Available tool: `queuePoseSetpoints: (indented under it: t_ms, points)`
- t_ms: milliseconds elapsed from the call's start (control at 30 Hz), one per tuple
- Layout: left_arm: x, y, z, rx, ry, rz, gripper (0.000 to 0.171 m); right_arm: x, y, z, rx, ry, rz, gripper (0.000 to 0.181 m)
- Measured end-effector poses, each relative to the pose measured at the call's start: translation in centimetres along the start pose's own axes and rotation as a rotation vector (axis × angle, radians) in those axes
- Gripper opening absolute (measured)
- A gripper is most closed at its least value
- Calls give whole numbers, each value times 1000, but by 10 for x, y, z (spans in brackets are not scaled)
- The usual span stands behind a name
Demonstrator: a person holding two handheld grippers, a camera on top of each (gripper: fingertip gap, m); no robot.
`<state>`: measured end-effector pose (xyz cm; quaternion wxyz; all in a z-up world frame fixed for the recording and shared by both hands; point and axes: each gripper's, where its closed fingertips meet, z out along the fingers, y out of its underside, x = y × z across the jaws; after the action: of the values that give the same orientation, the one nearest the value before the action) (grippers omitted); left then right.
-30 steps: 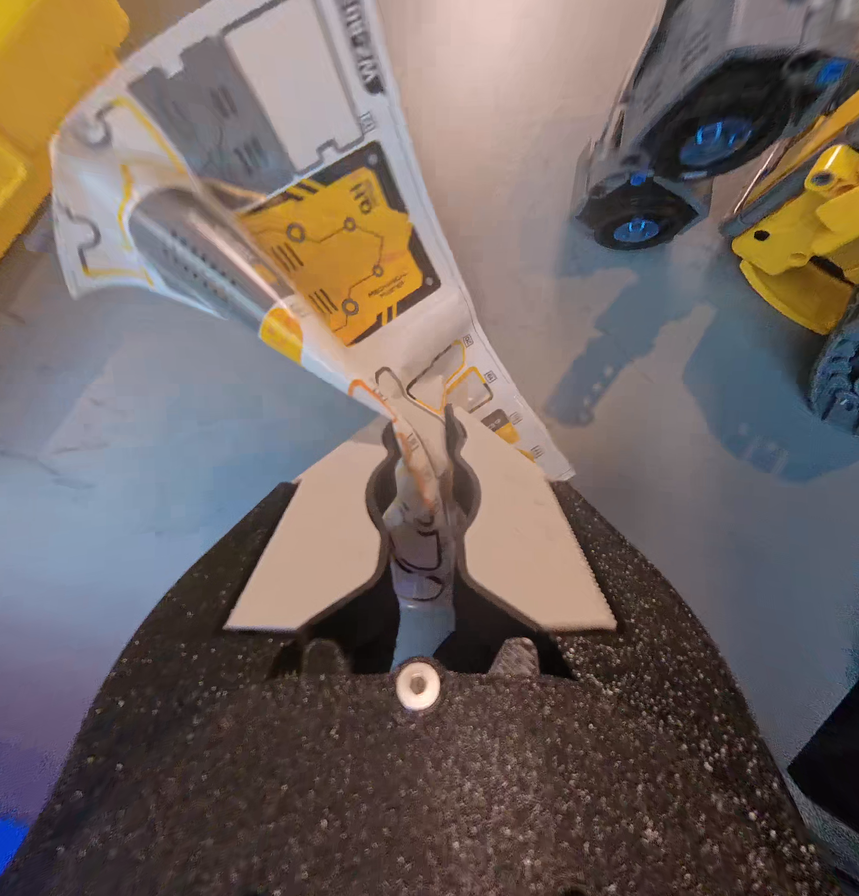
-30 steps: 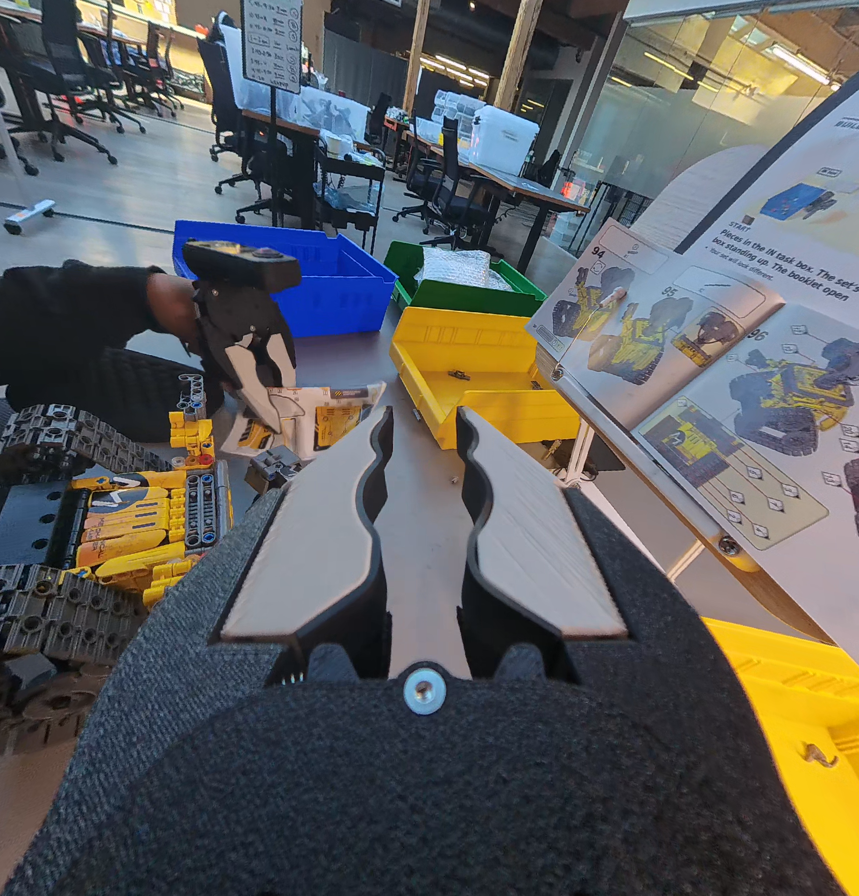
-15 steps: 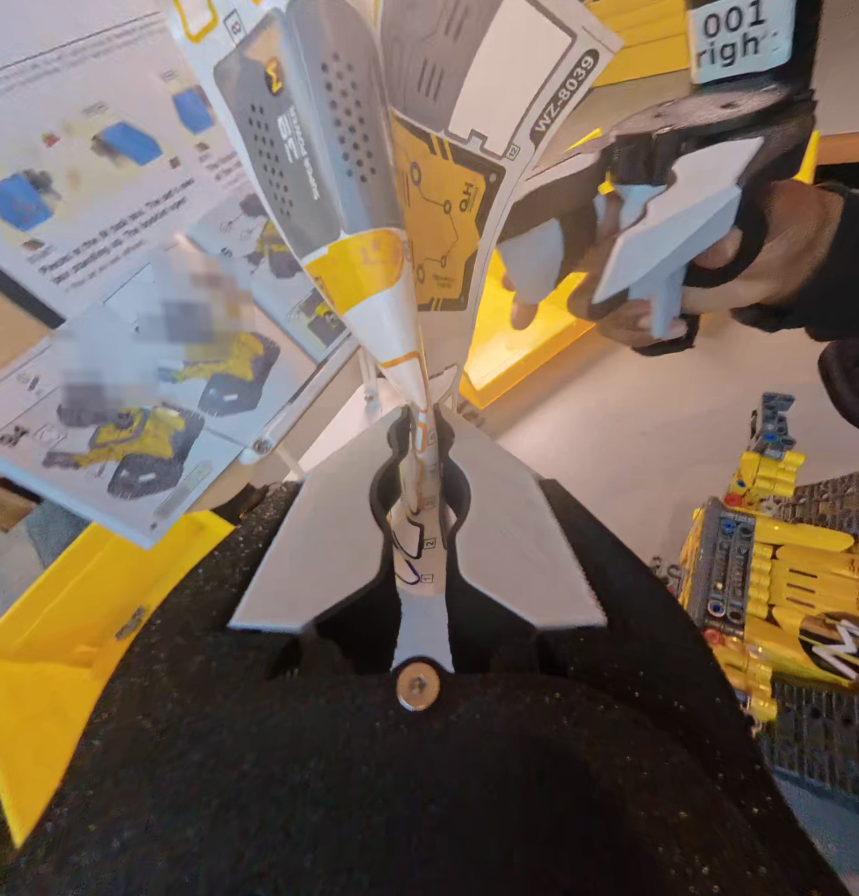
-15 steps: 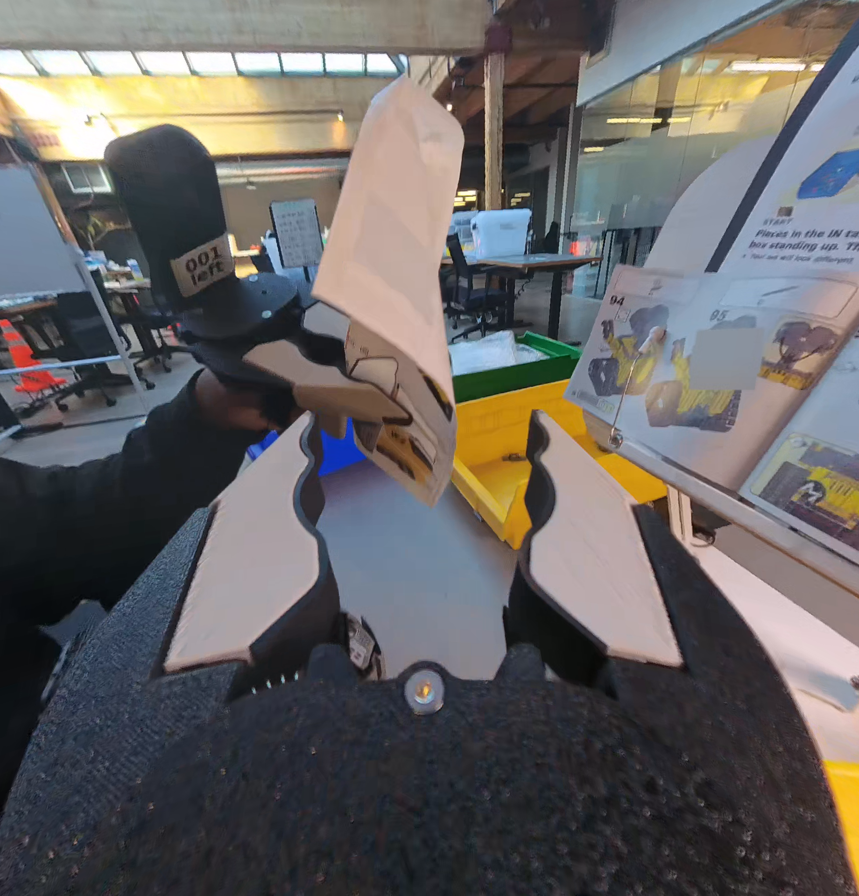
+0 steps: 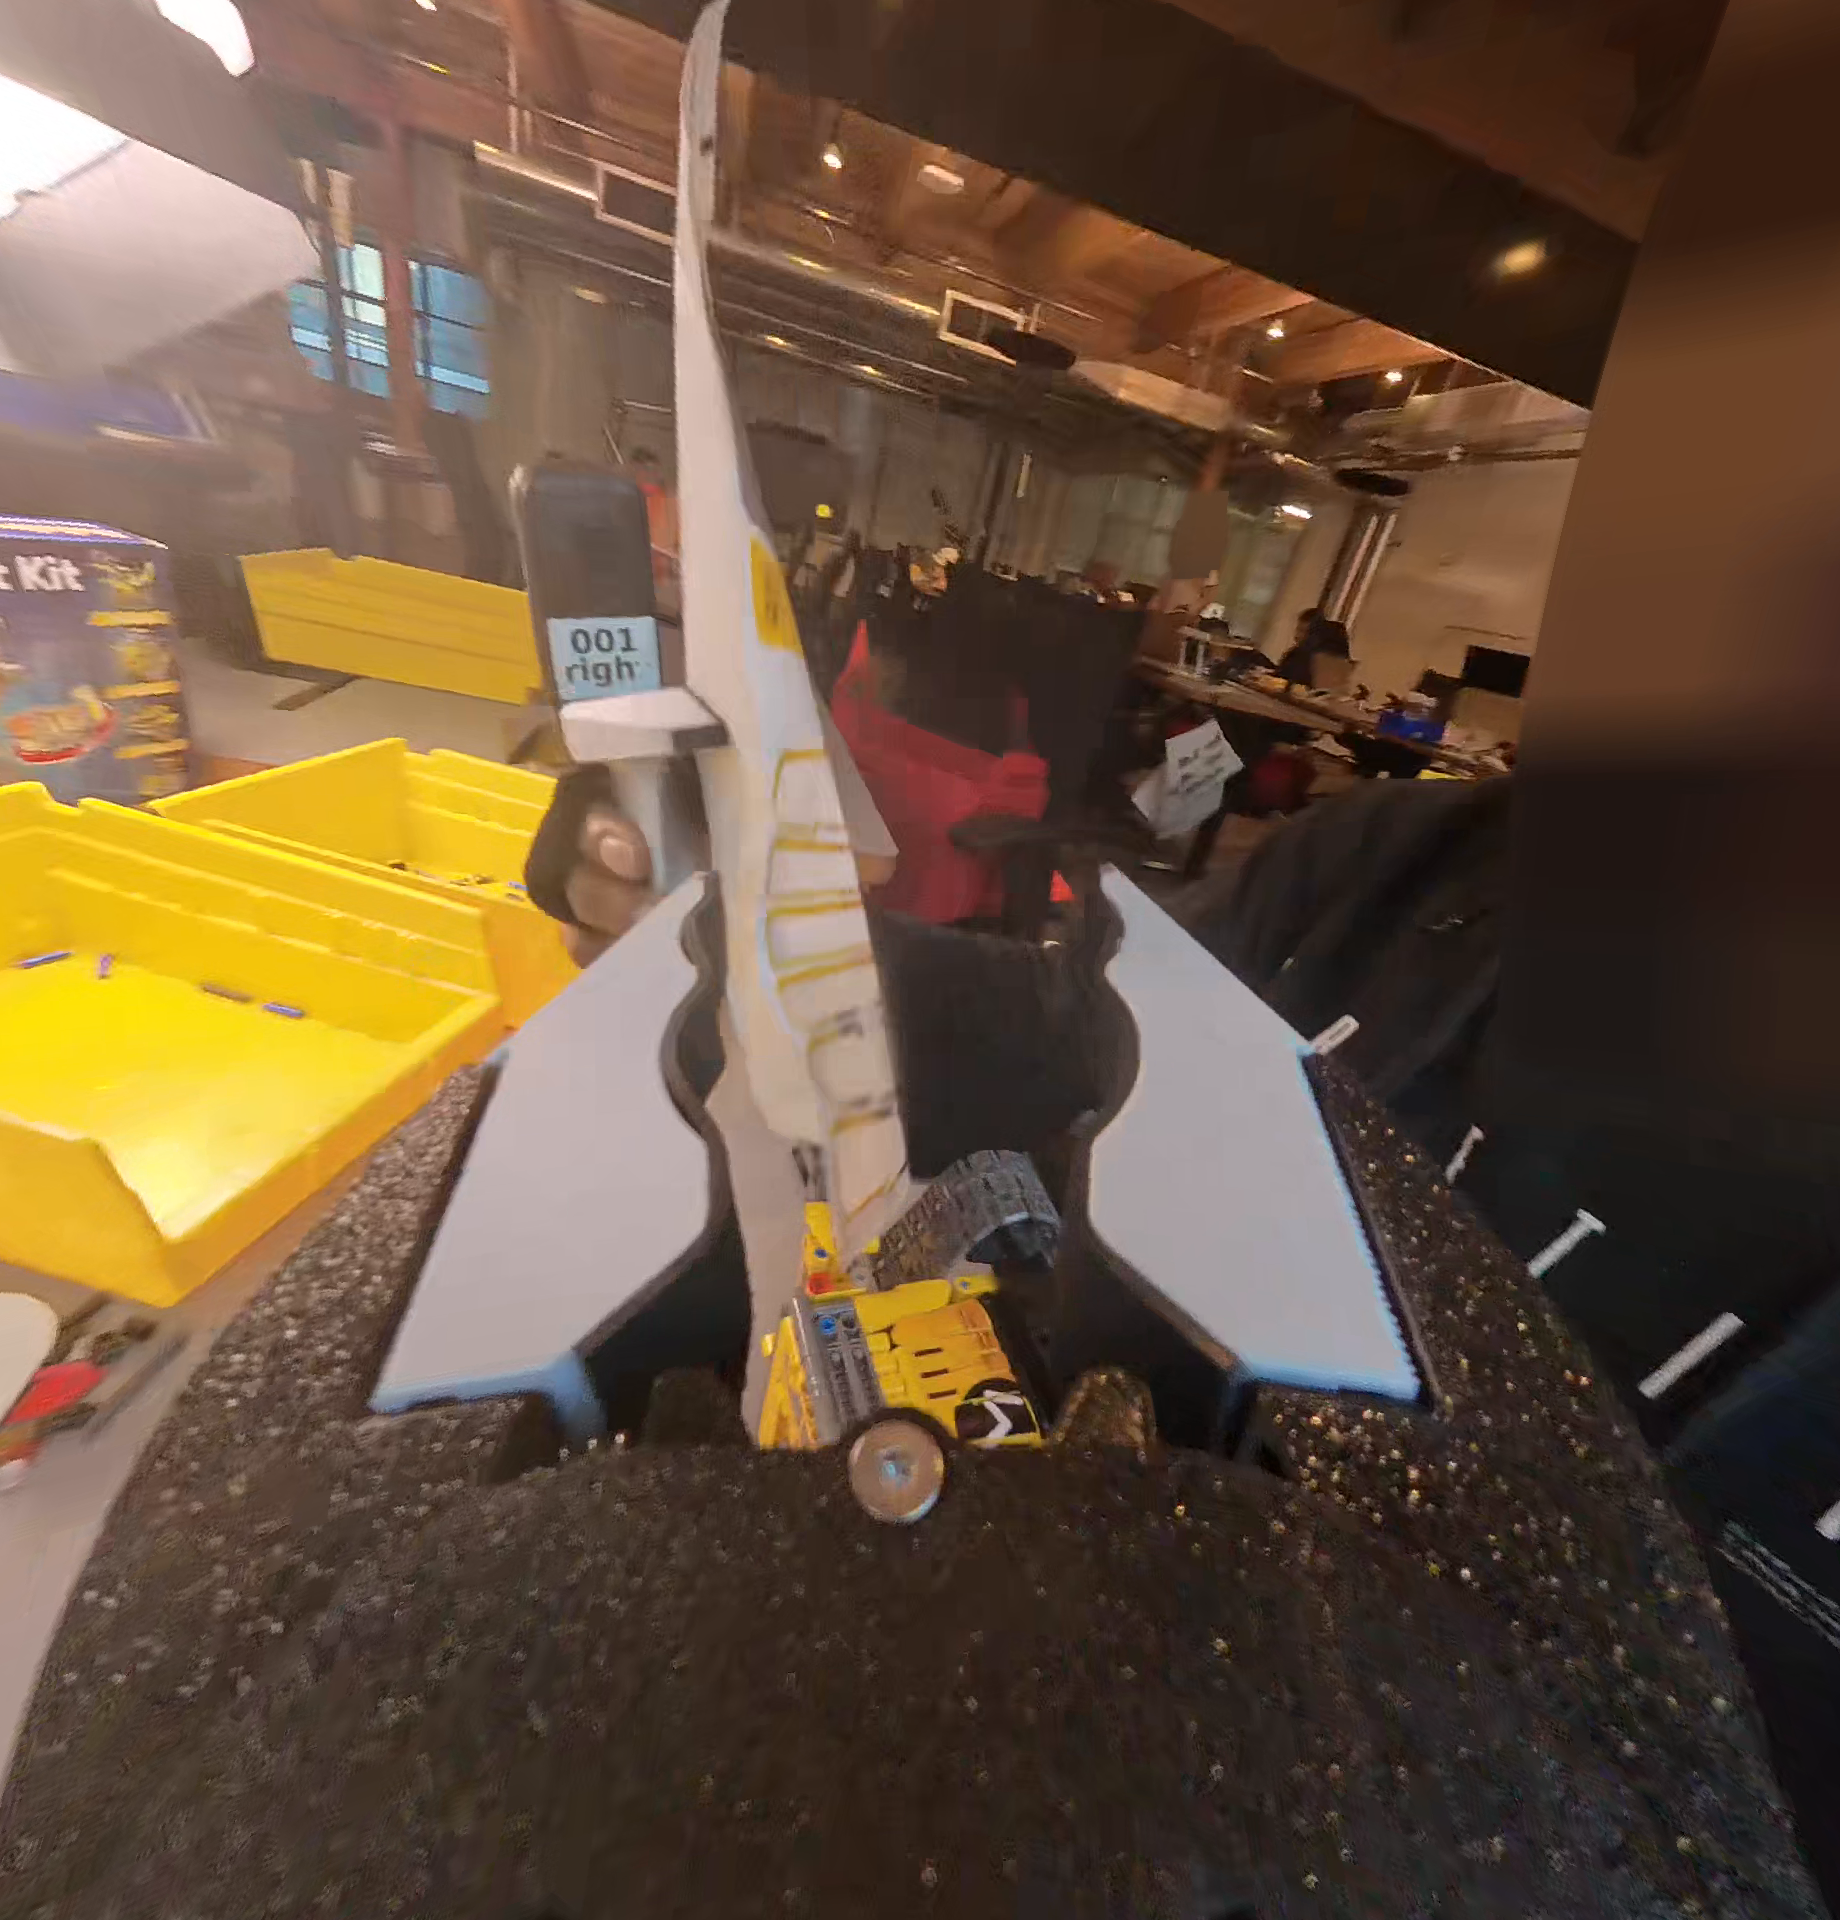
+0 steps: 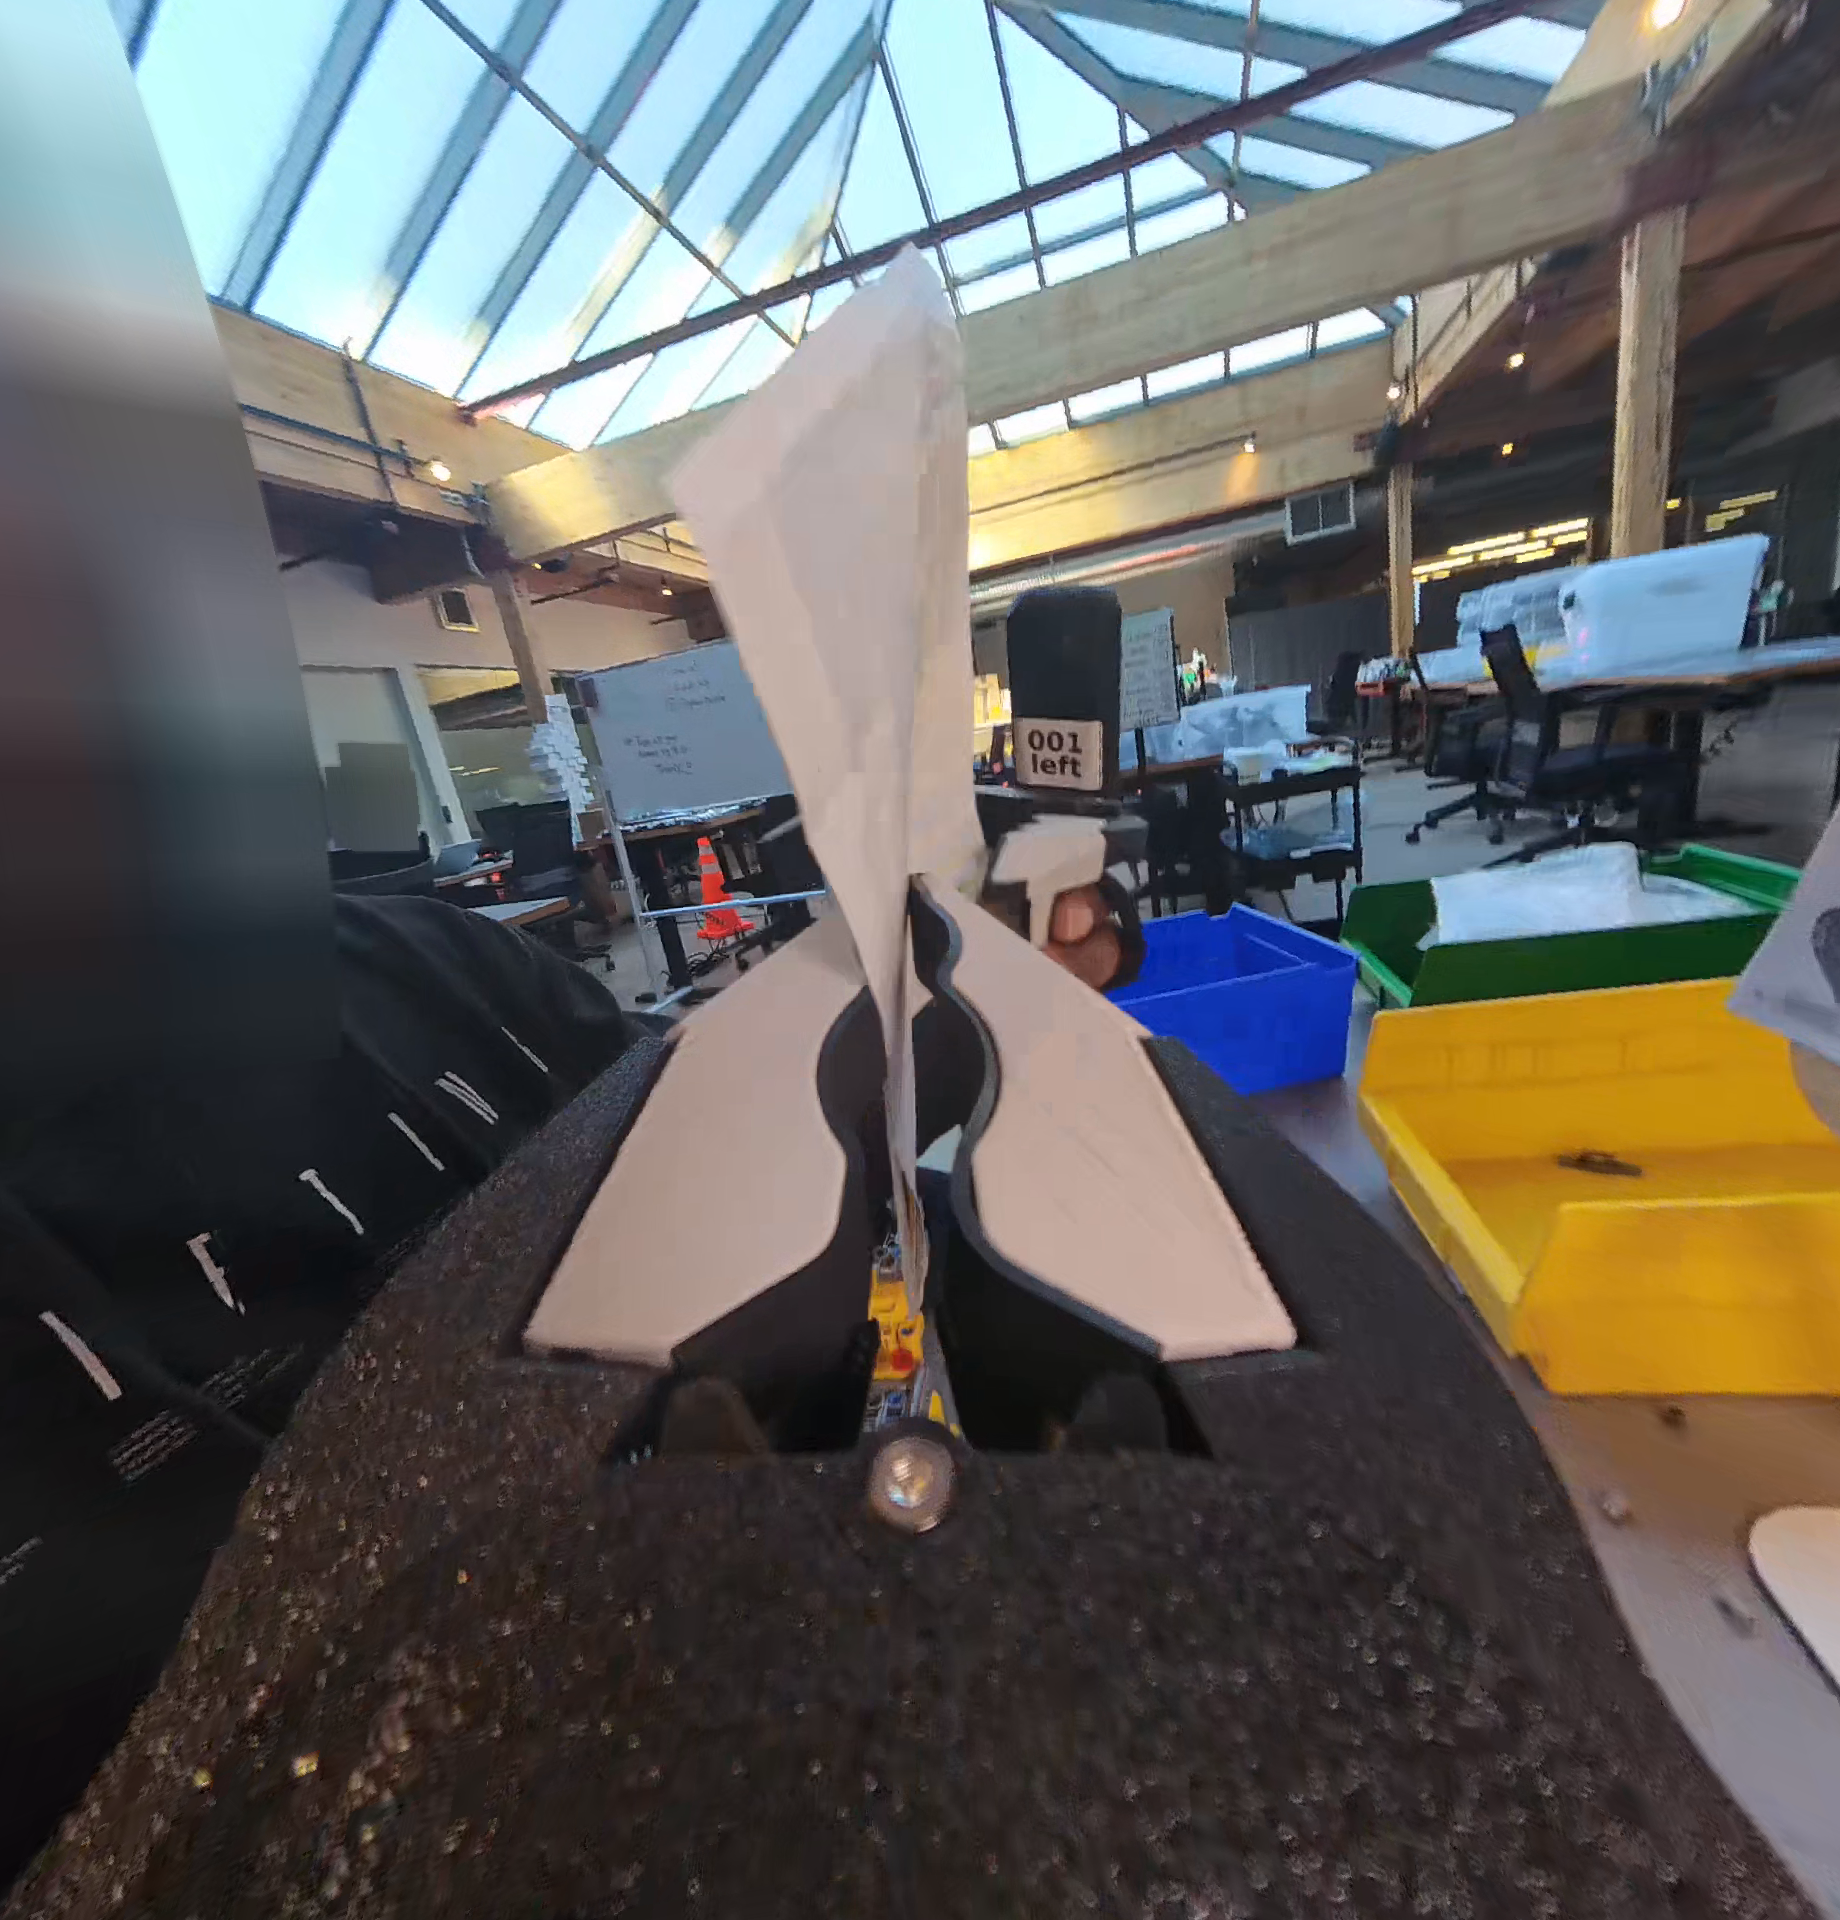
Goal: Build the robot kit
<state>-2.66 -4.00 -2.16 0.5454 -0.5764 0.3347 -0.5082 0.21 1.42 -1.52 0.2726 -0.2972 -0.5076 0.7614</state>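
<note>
Sticker sheet (image 6: 874, 665) now pinched by right gripper (image 6: 911, 904), standing toward 12 o'clock. Left gripper (image 5: 900, 914) spread wide, released; sheet (image 5: 781, 831) passes between its fingers. Handover made.

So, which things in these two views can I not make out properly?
1. White printed sticker sheet, clamped by the right gripper: right wrist view shows only its blank back; left wrist view shows it edge-on, blurred.
2. Yellow and black brick model: mostly hidden behind the open left gripper and the sheet.
3. Small dark piece in the yellow plastic bin: too small to identify, right wrist view.
</note>
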Motion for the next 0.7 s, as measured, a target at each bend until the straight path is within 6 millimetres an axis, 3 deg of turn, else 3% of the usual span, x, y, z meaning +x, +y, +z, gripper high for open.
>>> queuePoseSetpoints:
  t_ms: [200,367,433,500,567,633,700]
  points:
    - [-24,-11,-7,-31,-153,75,2,23,13,0,-52,113,112,0]
    - [-41,-10,-13,-32,-222,64,0,41,17,-8,-66,209,144,0]
    - [-46,-15,-20,3,-236,37,0,62,13,-21,-45,338,107,9]
    - [-54,-17,-30,21,-271,11,0,81,-15,-47,26,571,-109,22]
    - [-67,-10,-36,-24,-347,27,0,64,-46,-57,28,712,-465,23]
    - [-72,-2,-33,-64,-366,38,0,36,-49,-37,-113,705,-727,24]
    - [-68,5,-21,-85,-329,42,0,19,-31,-13,-270,654,-867,30]
